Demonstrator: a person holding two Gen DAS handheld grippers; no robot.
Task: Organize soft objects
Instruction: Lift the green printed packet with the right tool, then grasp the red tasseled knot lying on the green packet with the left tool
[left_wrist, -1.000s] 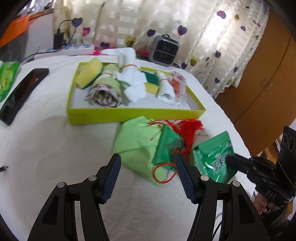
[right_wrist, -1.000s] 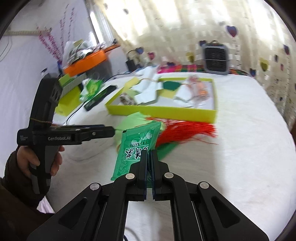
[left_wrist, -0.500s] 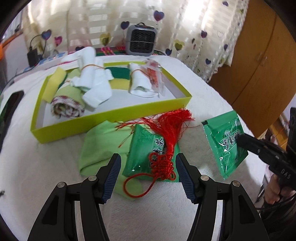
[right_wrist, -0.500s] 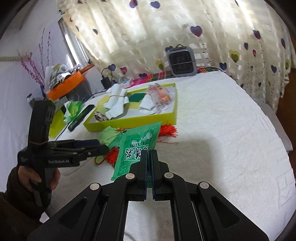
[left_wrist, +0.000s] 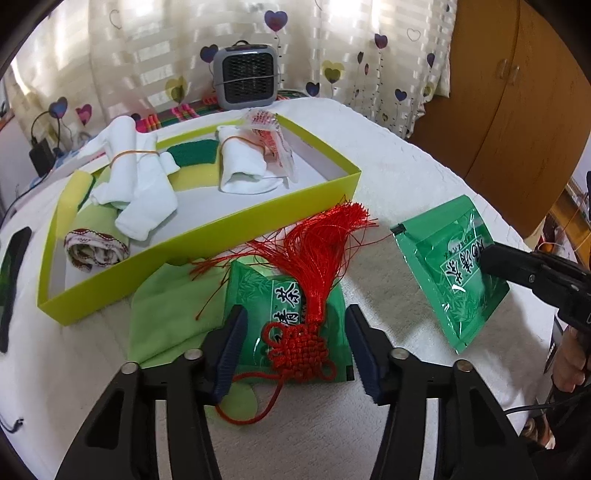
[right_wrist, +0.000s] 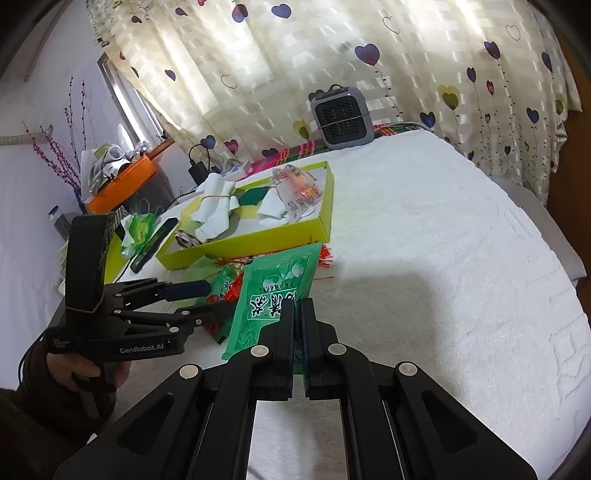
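1. Since the earlier frames, the left gripper (left_wrist: 293, 345) has swung across the white tabletop (right_wrist: 443, 258) until its jaws straddle the flat green tea packet (left_wrist: 258, 295) with the red tassel knot (left_wrist: 299, 345) lying on top; its jaws have just been closing and now stand partly spread, with the packet and knot between them but not visibly pinched.
2. Beyond these jaws lies the yellow-green tray (left_wrist: 207, 236), already holding rolled white socks (left_wrist: 136, 188), a sponge (left_wrist: 74, 195) and a clear wrapped packet (left_wrist: 269, 144). A pale green cloth (left_wrist: 162, 306) lies under the packet, to the left of the jaws.
3. The right gripper (right_wrist: 297, 314) has its jaws pressed together on the lower edge of a second green tea packet (right_wrist: 273, 291), held up off the tabletop. From the left wrist view, this packet hangs well to the right of the left jaws.
4. My reading: 1 packet is already picked up and the other is about to be taken, so both look ready for the tray.
5. One risk: the loose tassel threads may snag or drag as the left jaws shut, so the knot could come along with the packet.
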